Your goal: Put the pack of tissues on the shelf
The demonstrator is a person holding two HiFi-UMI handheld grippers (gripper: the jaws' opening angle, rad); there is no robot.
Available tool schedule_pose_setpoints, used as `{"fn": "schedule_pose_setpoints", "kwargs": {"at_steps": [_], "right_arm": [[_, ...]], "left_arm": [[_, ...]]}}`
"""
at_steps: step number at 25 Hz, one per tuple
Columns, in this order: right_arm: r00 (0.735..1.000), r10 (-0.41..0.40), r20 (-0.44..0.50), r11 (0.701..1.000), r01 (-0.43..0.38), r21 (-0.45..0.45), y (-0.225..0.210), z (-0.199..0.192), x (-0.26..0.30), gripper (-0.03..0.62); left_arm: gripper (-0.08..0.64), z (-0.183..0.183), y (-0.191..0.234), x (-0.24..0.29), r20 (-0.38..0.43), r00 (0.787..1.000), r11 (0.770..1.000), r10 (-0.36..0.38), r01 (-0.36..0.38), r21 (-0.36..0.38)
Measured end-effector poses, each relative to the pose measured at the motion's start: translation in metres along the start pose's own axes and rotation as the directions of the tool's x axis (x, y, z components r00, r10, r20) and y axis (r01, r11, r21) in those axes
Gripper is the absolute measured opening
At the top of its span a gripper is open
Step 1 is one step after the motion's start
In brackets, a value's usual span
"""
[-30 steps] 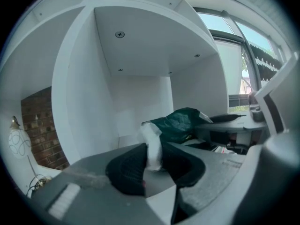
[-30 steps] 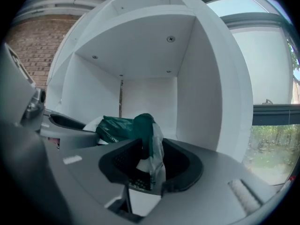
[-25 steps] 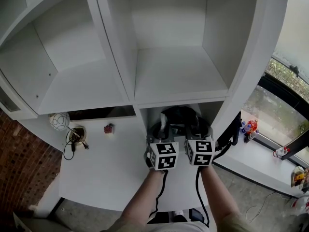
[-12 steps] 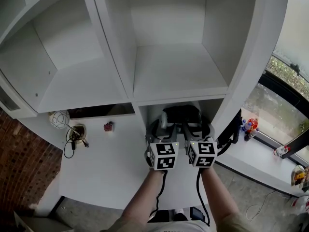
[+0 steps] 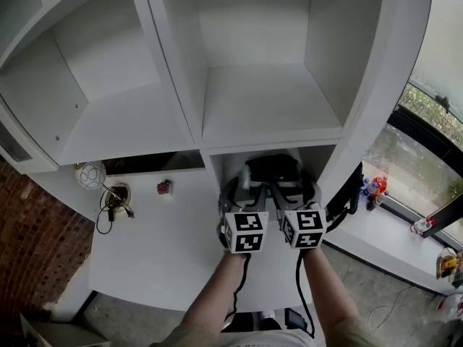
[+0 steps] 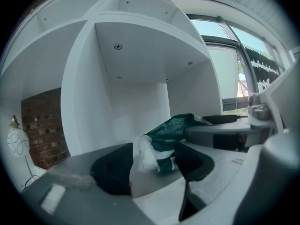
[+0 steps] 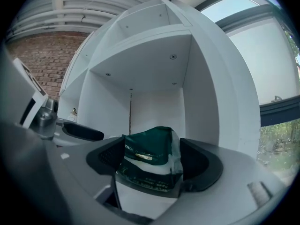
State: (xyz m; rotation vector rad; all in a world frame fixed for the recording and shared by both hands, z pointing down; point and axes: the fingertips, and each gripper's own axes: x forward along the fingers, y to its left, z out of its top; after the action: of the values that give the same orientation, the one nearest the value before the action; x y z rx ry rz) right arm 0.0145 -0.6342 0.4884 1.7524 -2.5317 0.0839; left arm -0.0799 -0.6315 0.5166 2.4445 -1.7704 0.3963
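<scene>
A white table bears a round patterned globe, a coiled black cable and a small red object; a toy stands on the windowsill.

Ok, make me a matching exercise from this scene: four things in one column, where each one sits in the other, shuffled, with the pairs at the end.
Things:
1 pack of tissues
2 white globe
3 small red thing
4 toy figure

Places:
A window sill
B lower shelf compartment
C tabletop's left end, beside the cable
D tabletop, right of the cable

Pairs: 1-B, 2-C, 3-D, 4-A
</scene>
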Motion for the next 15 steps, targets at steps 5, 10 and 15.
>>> {"fn": "schedule_pose_setpoints", "kwargs": {"at_steps": [5,10,15], "right_arm": [[0.999,-0.003,0.038,1.0,0.004,-0.03,0.001,0.009,-0.003,0.359],[0.997,-0.006,0.074,0.999,0.008,-0.032,0.002,0.018,-0.012,0.359],[0.994,-0.015,0.112,0.999,0.018,-0.026,0.004,0.028,-0.032,0.359]], "left_arm": [[0.291,0.0,0.0,-0.002,0.004,1.0,1.0,-0.008,0.008,-0.008],[0.291,0.003,-0.001,-0.008,0.013,1.0,1.0,-0.012,0.013,-0.009],[0.291,0.012,-0.001,-0.023,0.046,0.999,1.0,-0.009,0.009,-0.005]]}}
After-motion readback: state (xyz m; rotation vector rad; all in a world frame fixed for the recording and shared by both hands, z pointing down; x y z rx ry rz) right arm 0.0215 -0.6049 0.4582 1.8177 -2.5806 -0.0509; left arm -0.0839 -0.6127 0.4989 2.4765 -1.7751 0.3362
